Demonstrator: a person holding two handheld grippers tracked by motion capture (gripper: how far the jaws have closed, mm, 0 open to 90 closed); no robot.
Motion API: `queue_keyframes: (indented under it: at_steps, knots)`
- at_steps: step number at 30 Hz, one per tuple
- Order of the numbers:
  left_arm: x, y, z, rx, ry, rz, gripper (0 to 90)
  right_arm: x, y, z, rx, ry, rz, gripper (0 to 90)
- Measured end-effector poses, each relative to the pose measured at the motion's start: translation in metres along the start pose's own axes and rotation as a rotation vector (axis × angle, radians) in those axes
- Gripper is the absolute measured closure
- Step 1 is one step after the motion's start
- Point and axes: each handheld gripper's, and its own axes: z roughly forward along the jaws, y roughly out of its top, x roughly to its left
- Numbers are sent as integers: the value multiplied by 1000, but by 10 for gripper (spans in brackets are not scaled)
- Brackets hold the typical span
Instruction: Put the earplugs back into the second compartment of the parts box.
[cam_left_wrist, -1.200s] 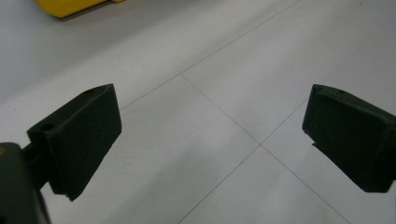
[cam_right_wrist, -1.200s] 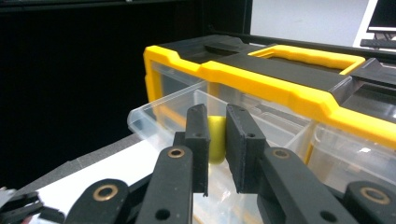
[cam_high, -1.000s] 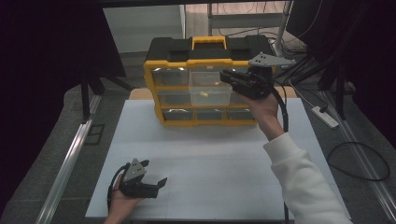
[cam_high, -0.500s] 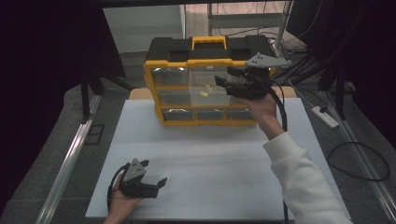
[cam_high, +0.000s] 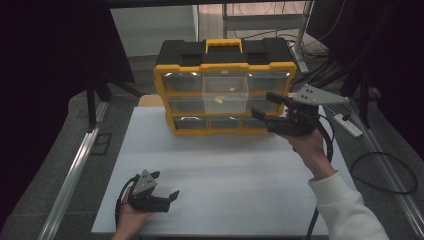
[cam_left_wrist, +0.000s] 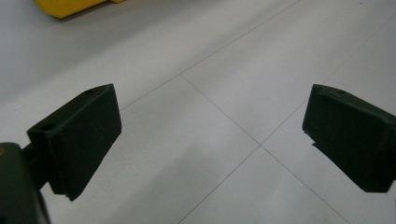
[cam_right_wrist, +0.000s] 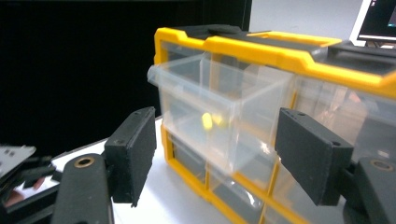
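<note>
Drawer pulled out of organizer | right gripper apart, empty | left gripper apart, resting on table

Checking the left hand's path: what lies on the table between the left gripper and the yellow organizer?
Nothing: in the high view, bare white table separates the left gripper from the yellow organizer.

The white tabletop lies bare between its near edge and the yellow organizer, which stands at the far edge. A clear drawer juts out of the organizer's middle column toward the person. The right gripper hangs in front of the organizer's right side, jaws apart, just beside that drawer. The left gripper rests near the front-left corner.
</note>
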Motion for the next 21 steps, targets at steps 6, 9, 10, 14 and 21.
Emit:
queue_keyframes:
  at_steps: [6, 9, 10, 14, 21]
  knots:
    - [0, 1, -1, -8, 4, 0, 46, 11, -33, -29, -10, 14, -8, 287]
    - [0, 1, -1, -7, 4, 1, 46, 15, -43, -34, 0, 11, -11, 286]
    - [0, 1, -1, -7, 2, 2, 46, 16, -47, -36, 4, 10, -10, 286]
    - [-1, 1, -1, -8, 2, 3, 46, 20, -69, -44, 32, 8, 4, 284]
    - [-2, 2, -1, -15, 1, 9, 45, 21, -126, -56, 121, -20, 45, 284]
